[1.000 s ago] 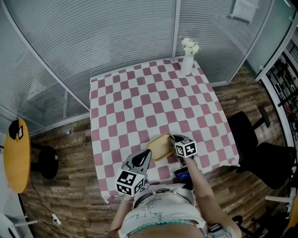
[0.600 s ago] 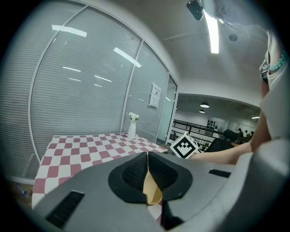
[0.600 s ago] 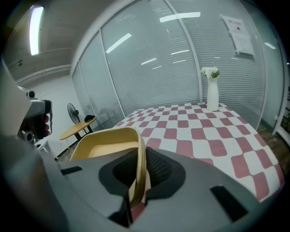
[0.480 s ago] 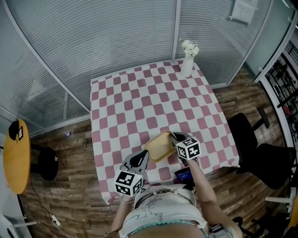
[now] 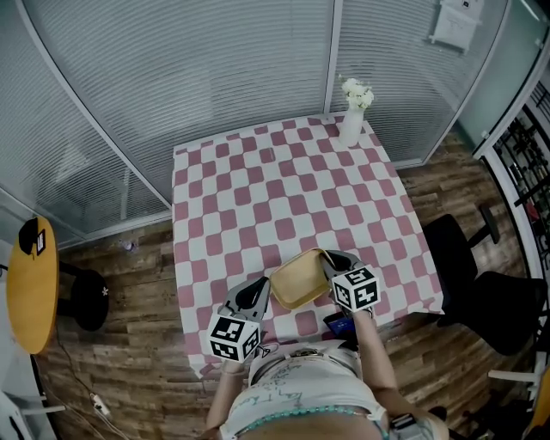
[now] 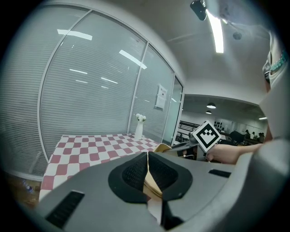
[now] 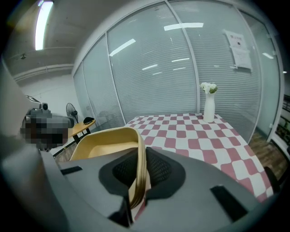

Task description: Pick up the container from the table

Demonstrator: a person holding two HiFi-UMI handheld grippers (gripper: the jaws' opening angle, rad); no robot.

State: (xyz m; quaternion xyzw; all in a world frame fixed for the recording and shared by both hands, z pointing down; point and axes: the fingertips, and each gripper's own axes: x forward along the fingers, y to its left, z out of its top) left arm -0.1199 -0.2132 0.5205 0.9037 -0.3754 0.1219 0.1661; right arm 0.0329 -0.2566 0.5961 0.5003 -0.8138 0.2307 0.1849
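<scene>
Centrally, low in the head view, the container (image 5: 298, 279), a shallow yellow tray, is held from both sides over the near edge of the table (image 5: 258, 185). Whether it clears the checked cloth cannot be told.

Left gripper (image 5: 263, 289): jaws clamped on the container's left rim. In the left gripper view the two pads meet on a thin yellow wall.

Right gripper (image 5: 330, 259): jaws pinched on the right rim. In the right gripper view the wall runs between the pads and the tray opens out toward the left of the frame.

Surroundings: a white vase (image 5: 351, 125) of flowers stands at the table's far right corner, well apart from the container. A dark device (image 5: 337, 323) with a blue face shows just below the right gripper's marker cube. A black chair (image 5: 468, 266) stands at the right of the frame, and a yellow round table (image 5: 30, 288) and a black stool (image 5: 86, 298) at the left. A glass partition (image 5: 215, 69) with blinds fills the top, with a paper notice (image 5: 455, 21) at upper right.
</scene>
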